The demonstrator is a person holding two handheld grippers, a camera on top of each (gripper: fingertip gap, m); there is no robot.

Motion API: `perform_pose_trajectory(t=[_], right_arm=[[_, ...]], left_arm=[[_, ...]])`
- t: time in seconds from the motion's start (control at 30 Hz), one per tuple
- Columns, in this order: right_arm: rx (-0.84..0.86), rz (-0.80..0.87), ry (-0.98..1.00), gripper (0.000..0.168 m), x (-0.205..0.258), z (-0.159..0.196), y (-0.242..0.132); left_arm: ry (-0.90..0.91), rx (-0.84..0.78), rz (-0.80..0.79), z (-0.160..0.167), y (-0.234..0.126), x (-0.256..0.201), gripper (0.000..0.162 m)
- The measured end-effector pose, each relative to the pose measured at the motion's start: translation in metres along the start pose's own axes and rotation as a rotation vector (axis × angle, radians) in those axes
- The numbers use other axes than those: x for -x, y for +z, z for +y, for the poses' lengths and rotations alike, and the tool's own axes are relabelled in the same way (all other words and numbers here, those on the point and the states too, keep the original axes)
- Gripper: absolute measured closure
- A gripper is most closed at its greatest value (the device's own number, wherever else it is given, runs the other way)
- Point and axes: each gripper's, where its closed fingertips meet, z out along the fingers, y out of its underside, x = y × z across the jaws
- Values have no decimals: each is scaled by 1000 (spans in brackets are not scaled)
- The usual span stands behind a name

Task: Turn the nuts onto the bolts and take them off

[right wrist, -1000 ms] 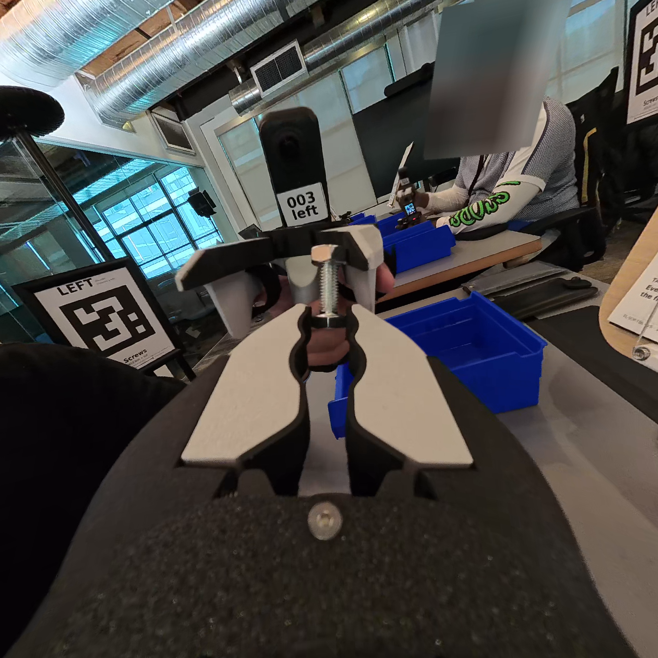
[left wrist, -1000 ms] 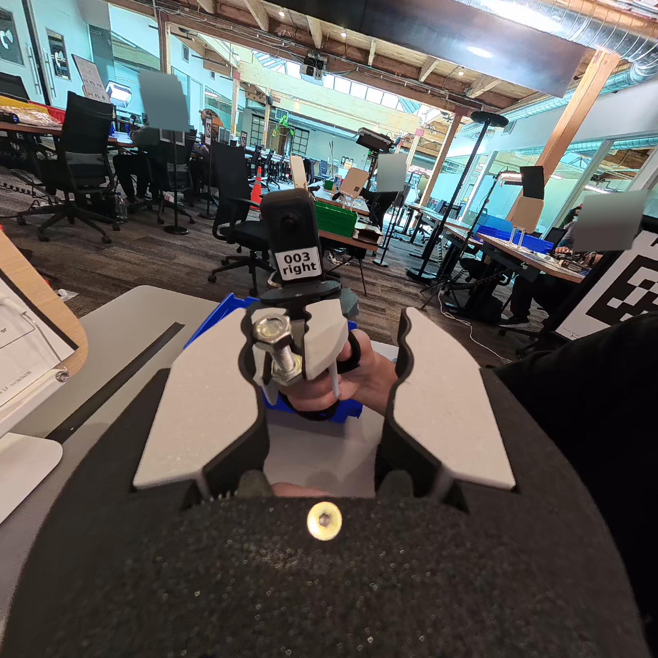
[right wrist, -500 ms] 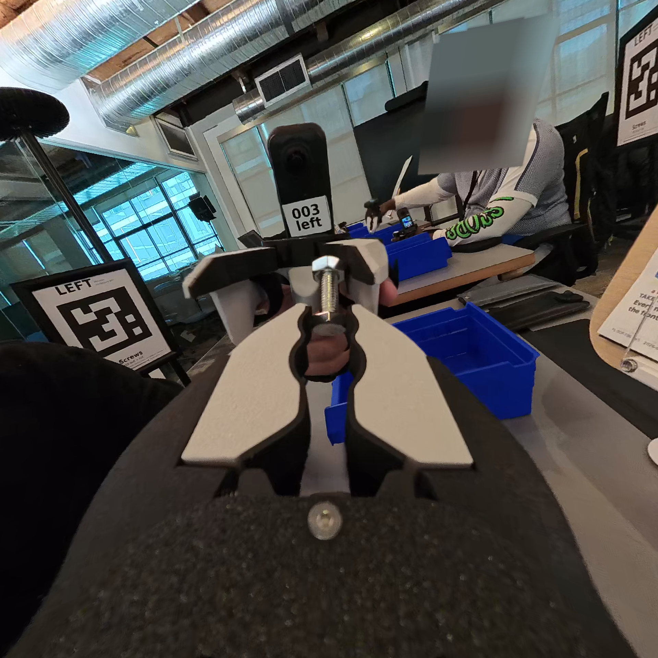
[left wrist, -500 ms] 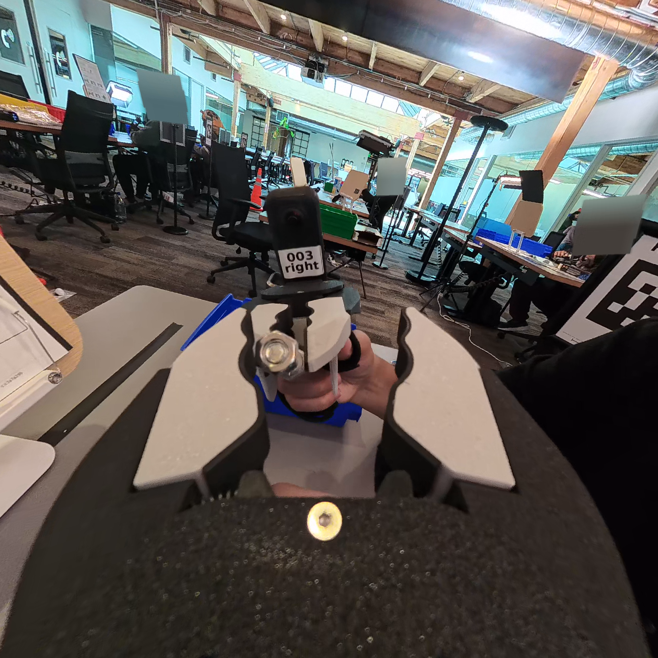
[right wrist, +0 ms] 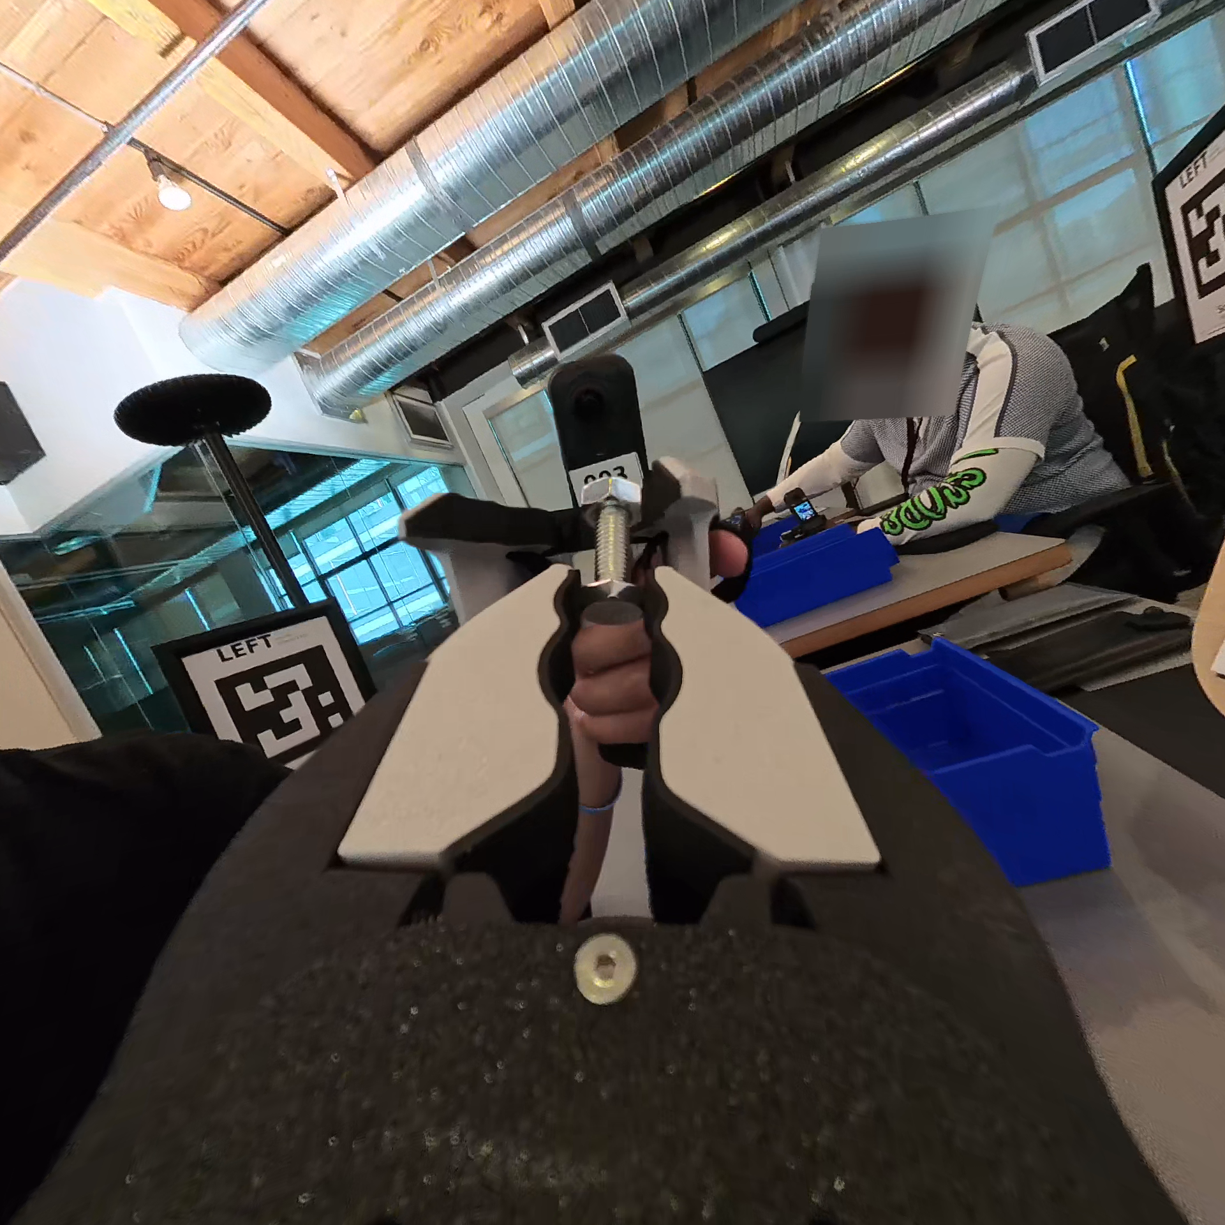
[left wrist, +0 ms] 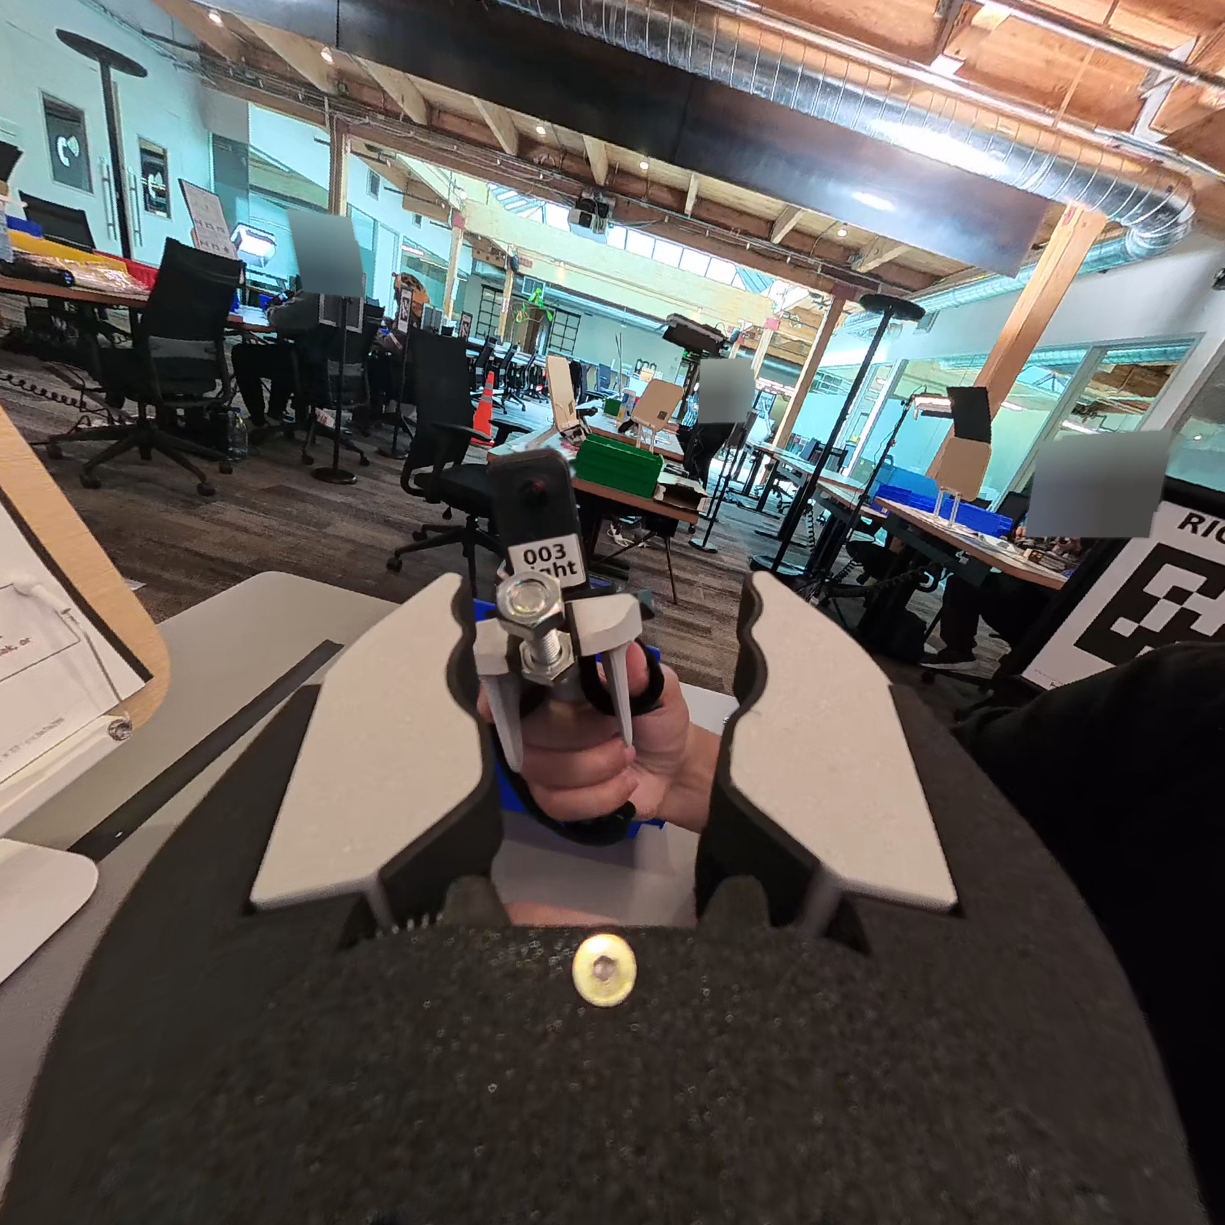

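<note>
— Where is the bolt (right wrist: 611, 538) right now?

— You have it up in the air, above the tabletop (right wrist: 1140, 941), pinched at its lower end by your right gripper (right wrist: 613, 600). The nut (right wrist: 608, 588) sits on the thread just above those fingertips, and the shaft stands nearly upright with the hex head (left wrist: 529, 602) on top.

— So the right gripper is clenched?

— Yes, its two grey fingers (right wrist: 742, 722) are drawn in tight around the bolt's lower end, with only a narrow gap behind the tips. From the left wrist view you see the same thing head-on: the far gripper's tips flank the nut (left wrist: 545, 663) while your hand (left wrist: 596, 756) squeezes the handle below.

— And the left gripper?

— Your left gripper (left wrist: 600, 636) is spread wide, grasping nothing. The bolt lies between its fingers (left wrist: 384, 742), nearer the left one, but whether that finger touches it you cannot tell. In the right wrist view the head sits beside one of those fingertips.

— What lies around it?

— A blue bin (right wrist: 981, 749) rests on the tabletop to your right, below and well apart from the bolt; a second blue bin (left wrist: 507, 792) shows behind your hand in the left wrist view
</note>
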Motion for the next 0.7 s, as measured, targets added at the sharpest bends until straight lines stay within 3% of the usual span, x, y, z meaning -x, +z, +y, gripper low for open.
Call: perform_pose_trajectory(t=[0.5, 0.7], right_arm=[[-91, 61, -28, 150, -6, -27, -21], [-67, -4, -18, 150, 5, -29, -20]], left_arm=[[10, 15, 34, 2, 2, -9, 87], [68, 34, -36, 3, 1, -2, 97]])
